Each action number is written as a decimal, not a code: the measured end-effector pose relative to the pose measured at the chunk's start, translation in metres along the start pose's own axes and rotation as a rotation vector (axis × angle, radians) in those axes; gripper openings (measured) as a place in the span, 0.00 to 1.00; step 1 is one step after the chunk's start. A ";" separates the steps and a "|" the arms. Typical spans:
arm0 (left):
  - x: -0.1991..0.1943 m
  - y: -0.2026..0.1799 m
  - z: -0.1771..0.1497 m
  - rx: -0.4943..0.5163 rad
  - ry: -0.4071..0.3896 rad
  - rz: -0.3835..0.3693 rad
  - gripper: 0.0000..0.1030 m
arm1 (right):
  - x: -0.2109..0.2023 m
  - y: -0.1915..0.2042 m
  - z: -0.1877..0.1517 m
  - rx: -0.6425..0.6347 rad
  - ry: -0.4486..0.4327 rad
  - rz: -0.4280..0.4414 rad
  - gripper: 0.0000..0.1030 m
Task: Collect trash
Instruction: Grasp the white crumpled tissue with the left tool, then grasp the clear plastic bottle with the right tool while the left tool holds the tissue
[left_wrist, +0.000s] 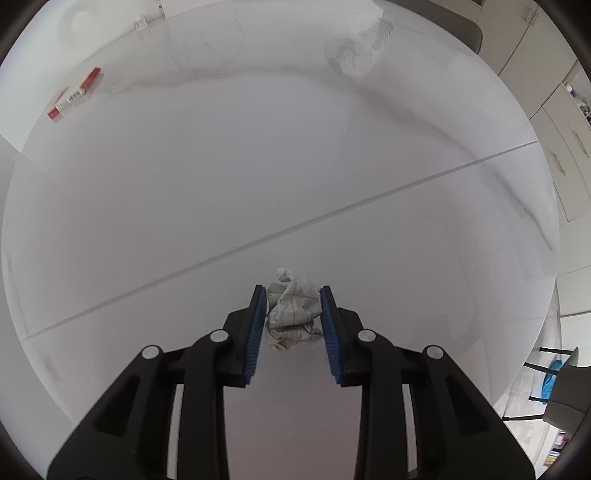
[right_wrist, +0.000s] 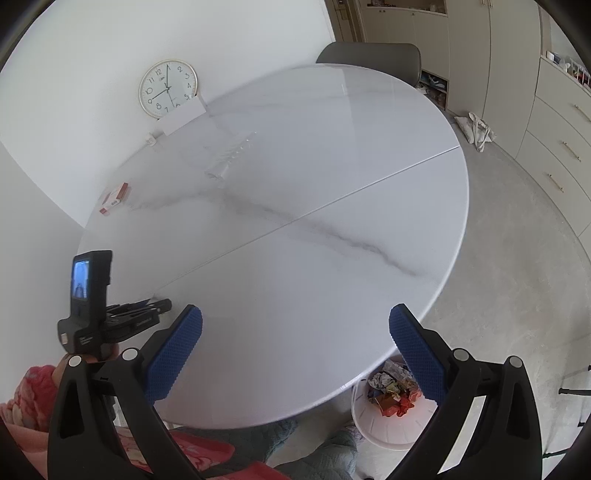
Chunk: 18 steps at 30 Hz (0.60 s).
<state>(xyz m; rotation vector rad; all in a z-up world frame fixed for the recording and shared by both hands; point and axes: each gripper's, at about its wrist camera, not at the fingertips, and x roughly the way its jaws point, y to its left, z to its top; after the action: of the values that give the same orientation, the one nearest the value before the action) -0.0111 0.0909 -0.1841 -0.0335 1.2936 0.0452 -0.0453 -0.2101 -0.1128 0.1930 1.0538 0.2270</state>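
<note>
The left gripper (left_wrist: 292, 295) is clamped on a crumpled paper wad (left_wrist: 291, 314) at the near part of the white table (left_wrist: 258, 166), its blue pads pressing both sides; the wad's underside is hidden. The right gripper (right_wrist: 295, 328) hangs over the table's near edge with its jaws wide apart and nothing between them. Far left lies a red and white box (left_wrist: 74, 94). A clear plastic wrapper (left_wrist: 358, 48) far across is hard to make out. The white bin (right_wrist: 391, 413) of scraps is partly cut off by the tabletop and a finger.
</note>
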 end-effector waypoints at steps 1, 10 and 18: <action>-0.008 0.001 0.006 0.009 -0.016 0.006 0.29 | 0.006 0.003 0.006 0.005 0.005 0.004 0.98; -0.051 0.015 0.083 0.049 -0.112 0.031 0.29 | 0.092 0.065 0.104 0.062 0.029 0.055 0.98; -0.023 0.065 0.160 0.042 -0.120 -0.019 0.30 | 0.197 0.129 0.202 0.086 0.041 -0.007 0.97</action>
<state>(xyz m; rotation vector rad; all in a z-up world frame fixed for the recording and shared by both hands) 0.1331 0.1630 -0.1183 -0.0066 1.1737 0.0038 0.2133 -0.0418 -0.1460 0.2626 1.1056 0.1797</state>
